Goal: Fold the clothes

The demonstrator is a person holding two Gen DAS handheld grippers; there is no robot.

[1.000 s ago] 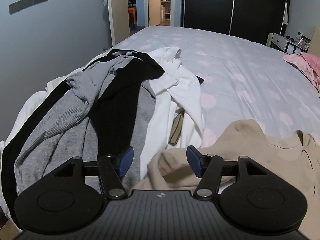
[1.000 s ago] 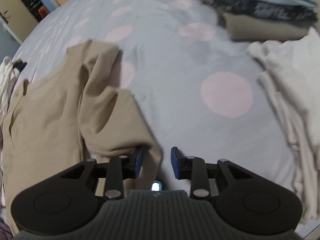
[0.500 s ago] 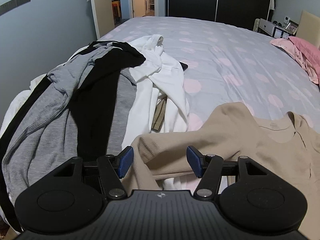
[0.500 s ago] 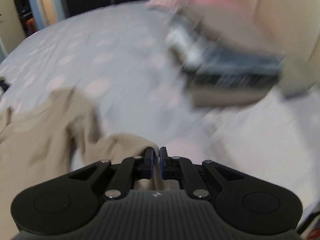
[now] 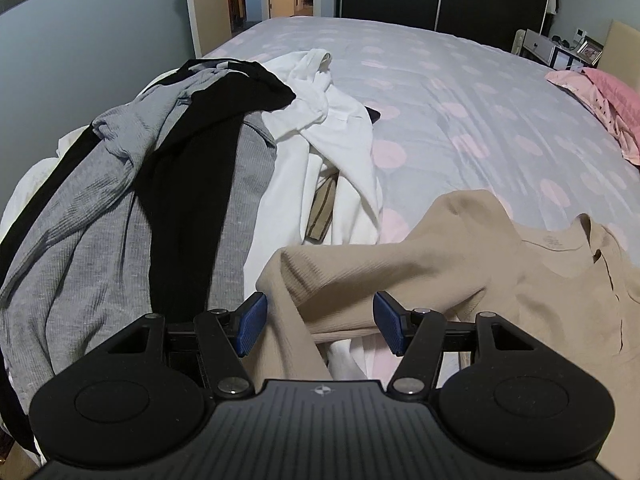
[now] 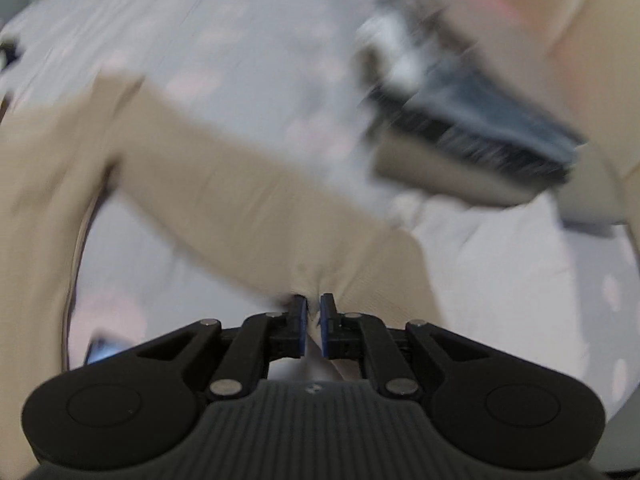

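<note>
- The neck label on the tan top (image 5: 500, 276), right of the open left claw (image 5: 316, 318), is too small to read.
- The right claw (image 6: 313, 312) pinches a tan sleeve (image 6: 224, 184), letting go a little; the clothes stack (image 6: 472, 136) beyond is blurry.

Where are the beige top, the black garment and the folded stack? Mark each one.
beige top (image 5: 460, 276): left wrist view, on the ribbed sleeve near the shoulder.
black garment (image 5: 192, 200): left wrist view, mid-length of the dark strip.
folded stack (image 6: 468, 128): right wrist view, blurred, on its dark layer.
</note>
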